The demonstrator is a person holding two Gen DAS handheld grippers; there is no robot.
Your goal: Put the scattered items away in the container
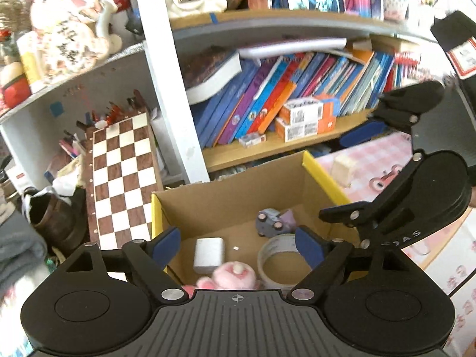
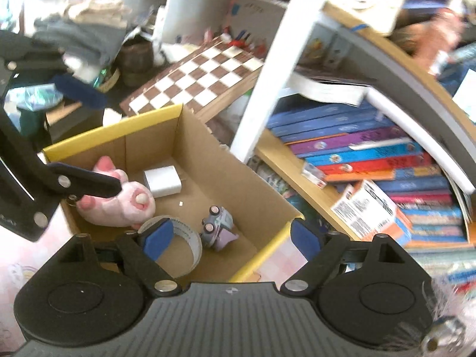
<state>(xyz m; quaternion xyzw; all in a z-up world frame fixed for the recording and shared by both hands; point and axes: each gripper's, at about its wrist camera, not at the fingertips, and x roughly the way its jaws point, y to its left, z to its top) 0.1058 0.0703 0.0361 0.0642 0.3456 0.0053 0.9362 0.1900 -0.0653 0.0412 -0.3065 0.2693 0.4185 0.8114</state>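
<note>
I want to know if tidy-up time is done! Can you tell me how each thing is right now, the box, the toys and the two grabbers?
cardboard box: open on top, upright.
pink plush toy: inside the box, lying down.
white block: inside, flat on the bottom.
tape roll: inside, leaning at the wall.
toy car: inside, tipped over.
left gripper: open, empty, over the box.
right gripper: open, empty.

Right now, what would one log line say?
left tool: open, empty | right tool: open, empty | cardboard box: pink plush, tape roll, toy car, white block
</note>
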